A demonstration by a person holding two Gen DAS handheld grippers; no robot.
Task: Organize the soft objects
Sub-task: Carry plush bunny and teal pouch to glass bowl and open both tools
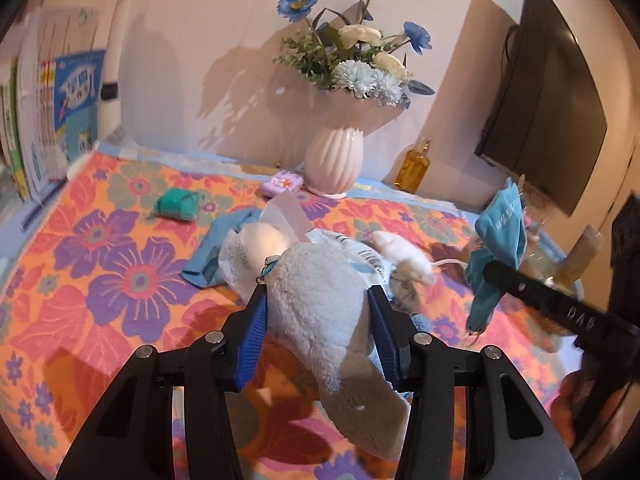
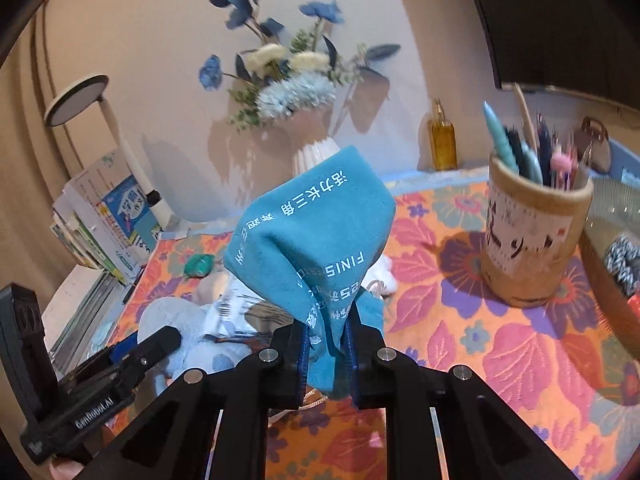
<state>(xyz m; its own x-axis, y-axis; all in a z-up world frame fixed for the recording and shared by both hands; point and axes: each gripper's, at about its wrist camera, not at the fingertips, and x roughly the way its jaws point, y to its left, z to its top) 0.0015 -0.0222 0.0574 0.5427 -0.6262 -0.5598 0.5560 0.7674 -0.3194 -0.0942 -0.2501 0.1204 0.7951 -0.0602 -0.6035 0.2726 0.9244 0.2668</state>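
I'm pinching the plush toy with the left tongs, pads pressing on its grey-white body, lifted just off the desk. Right tongs are nearly pressed together, clamping the teal cloth, which is hanging bunched above the desk.

Progress, as I'm judging it: early to middle. Two soft things are in hand, none visibly put away yet; no target bin is showing.

I'm still seeing on the desk: one blue cloth, one green rolled bundle, one small white plush, one crinkled plastic bag.

Non-soft items: one vase, one amber bottle, one pen cup.
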